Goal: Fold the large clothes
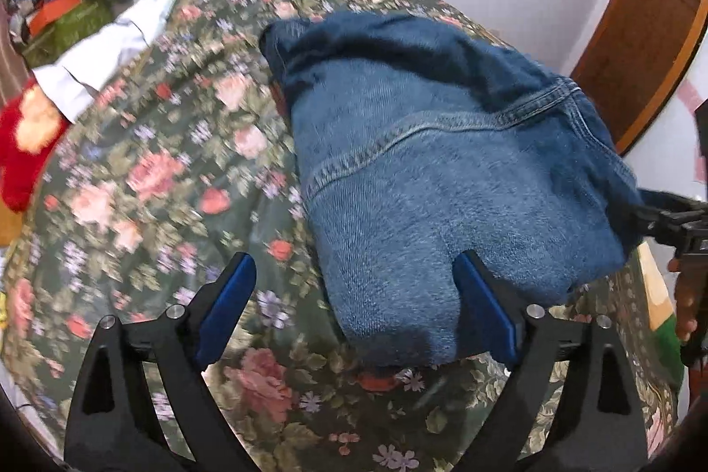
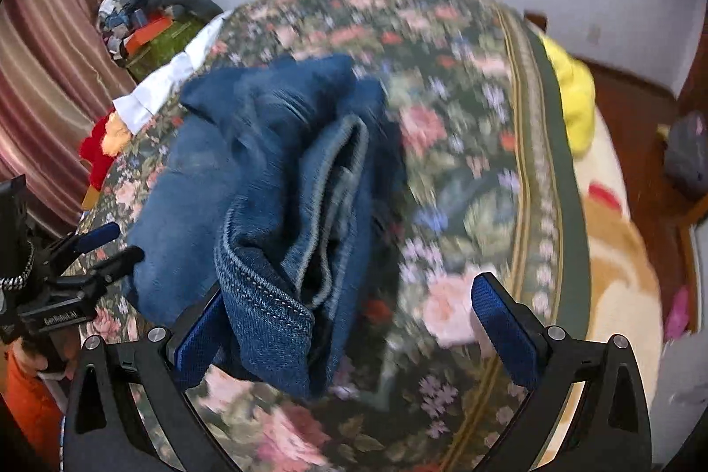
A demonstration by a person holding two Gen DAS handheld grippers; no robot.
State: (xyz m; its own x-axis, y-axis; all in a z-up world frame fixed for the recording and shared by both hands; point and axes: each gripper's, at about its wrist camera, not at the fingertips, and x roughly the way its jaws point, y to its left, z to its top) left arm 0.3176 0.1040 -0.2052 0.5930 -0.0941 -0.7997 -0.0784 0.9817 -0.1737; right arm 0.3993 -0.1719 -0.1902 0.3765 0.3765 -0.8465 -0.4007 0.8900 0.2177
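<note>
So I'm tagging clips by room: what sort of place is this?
Most likely a bedroom: jeans lie on a bed with a floral bedspread, beside a striped curtain and a wooden door.

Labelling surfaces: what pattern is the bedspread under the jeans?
Dark green bedspread with pink and red flowers; clearest in the left wrist view.
</note>
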